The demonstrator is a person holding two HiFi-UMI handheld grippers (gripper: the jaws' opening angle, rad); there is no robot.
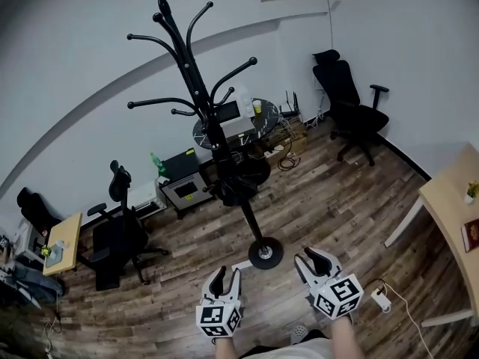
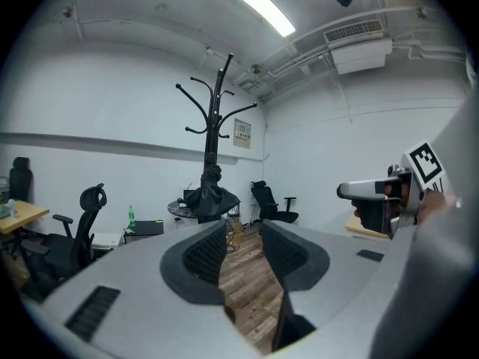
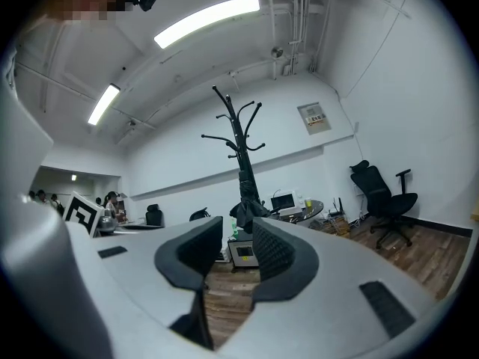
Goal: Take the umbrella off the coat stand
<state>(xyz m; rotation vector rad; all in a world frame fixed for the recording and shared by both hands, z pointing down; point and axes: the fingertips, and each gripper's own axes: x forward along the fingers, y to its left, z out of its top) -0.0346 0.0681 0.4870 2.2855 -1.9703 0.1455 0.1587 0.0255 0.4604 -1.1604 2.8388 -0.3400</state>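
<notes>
A black coat stand (image 1: pixel 196 88) with curved hooks rises from a round base on the wooden floor. A folded black umbrella (image 1: pixel 236 176) hangs low on its pole. It also shows ahead as the dark bundle of the umbrella (image 2: pixel 212 197) in the left gripper view and the umbrella (image 3: pixel 245 212) in the right gripper view. My left gripper (image 1: pixel 226 278) and right gripper (image 1: pixel 315 259) are held low, short of the base, both open with nothing between the jaws. Each points toward the stand from some distance.
A round glass table (image 1: pixel 247 122) with a monitor stands behind the stand. A small black cabinet (image 1: pixel 183 185) sits to its left. Black office chairs stand at the left (image 1: pixel 120 238) and back right (image 1: pixel 348 103). A wooden desk (image 1: pixel 453 200) is at right, a power strip (image 1: pixel 380 298) on the floor.
</notes>
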